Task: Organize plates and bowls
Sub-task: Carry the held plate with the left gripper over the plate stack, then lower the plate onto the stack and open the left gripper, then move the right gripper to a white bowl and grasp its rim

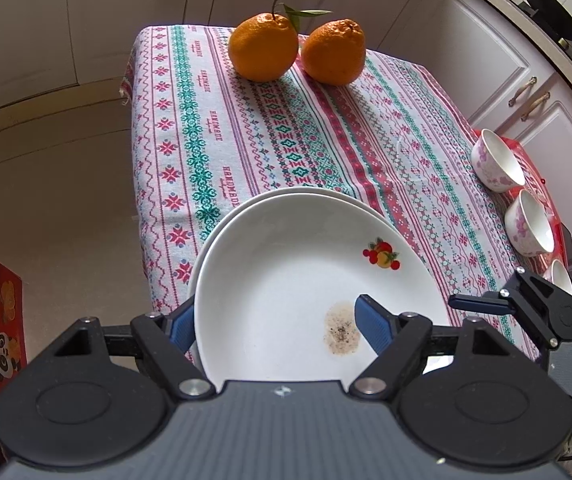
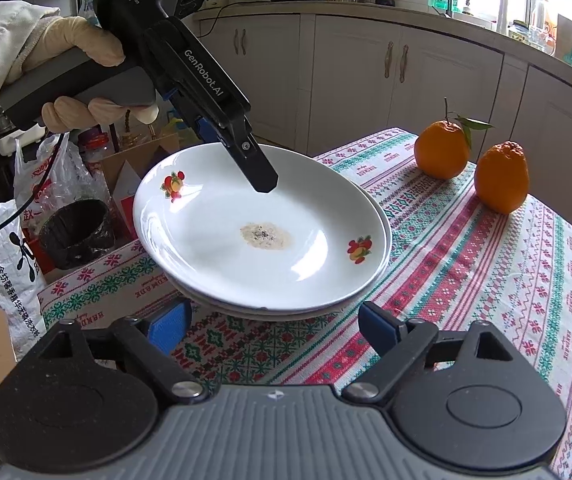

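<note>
Jaws of the left gripper (image 1: 273,322) pinch the top plate's (image 1: 286,264) near rim; right gripper (image 2: 273,326) gapes empty; lower it level.

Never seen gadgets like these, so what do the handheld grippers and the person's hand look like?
Each gripper is black and grey with blue finger pads. The left gripper body reads "GenRobot.AI" and "DAS". The hand wears a cream glove and pale sleeve.

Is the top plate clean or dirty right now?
Dirty. The top plate has a brownish speckled residue patch near its middle; the left gripper grips its rim.
</note>
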Tool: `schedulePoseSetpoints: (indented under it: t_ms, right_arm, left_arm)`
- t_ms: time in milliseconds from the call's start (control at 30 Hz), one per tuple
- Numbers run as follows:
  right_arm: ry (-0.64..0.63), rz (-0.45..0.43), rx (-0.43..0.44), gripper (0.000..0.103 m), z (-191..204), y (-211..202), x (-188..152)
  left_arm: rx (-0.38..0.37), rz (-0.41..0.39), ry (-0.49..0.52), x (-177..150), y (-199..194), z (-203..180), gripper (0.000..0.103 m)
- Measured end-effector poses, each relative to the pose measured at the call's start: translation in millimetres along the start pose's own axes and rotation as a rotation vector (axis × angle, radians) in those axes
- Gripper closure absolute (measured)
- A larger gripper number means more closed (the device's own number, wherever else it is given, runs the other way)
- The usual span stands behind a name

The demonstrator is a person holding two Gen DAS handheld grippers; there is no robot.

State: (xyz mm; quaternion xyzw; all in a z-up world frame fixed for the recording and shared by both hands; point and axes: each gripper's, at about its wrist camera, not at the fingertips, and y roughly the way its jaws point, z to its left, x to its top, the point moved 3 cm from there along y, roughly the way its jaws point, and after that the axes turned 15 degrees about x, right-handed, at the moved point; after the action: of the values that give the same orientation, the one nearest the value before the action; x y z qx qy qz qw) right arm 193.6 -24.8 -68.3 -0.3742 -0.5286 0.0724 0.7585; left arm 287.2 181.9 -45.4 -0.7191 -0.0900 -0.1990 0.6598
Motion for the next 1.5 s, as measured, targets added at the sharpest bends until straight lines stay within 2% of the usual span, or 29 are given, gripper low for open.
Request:
schedulePoseSetpoints:
  t_ms: [500,700,800,933,1033,1200,1367,1500]
  right_arm:
    - [0.02,-0.032,-0.051,0.005,1,-24,-7]
    - [0.03,-0.029,-0.092,0.003,0,-32,-10]
    - [0.034,-0.028,-0.114,0.003,1,-36,-12]
    - [0.043,-0.043,-0.127,0.001,4,-45,-15]
    - [0.048,-0.047,-0.144,0.001,7,-52,-18]
    - [0.056,-0.076,-0.197,0.0,8,-72,-20]
    - [0.087,-0.127,-0.289,0.0,4,-111,-30]
    - [0.142,-0.146,-0.39,0.0,-6,-151,-54]
  left_arm:
    - [0.073,-0.011,0.016,-1,-5,-9,0.02]
    - [0.132,-0.026,0.037,-1,-4,-16,0.019]
    - [0.195,-0.027,0.059,-3,0,-19,0.019]
    - [0.212,-0.046,0.089,-7,0,-23,0.018]
    - [0.226,-0.096,0.104,-9,-10,-31,0.017]
    - [0.272,-0.254,0.19,-22,-35,-67,0.016]
    - [0.19,-0.405,0.25,-43,-54,-119,0.011]
    - [0.091,-0.482,0.272,-63,-55,-166,0.01]
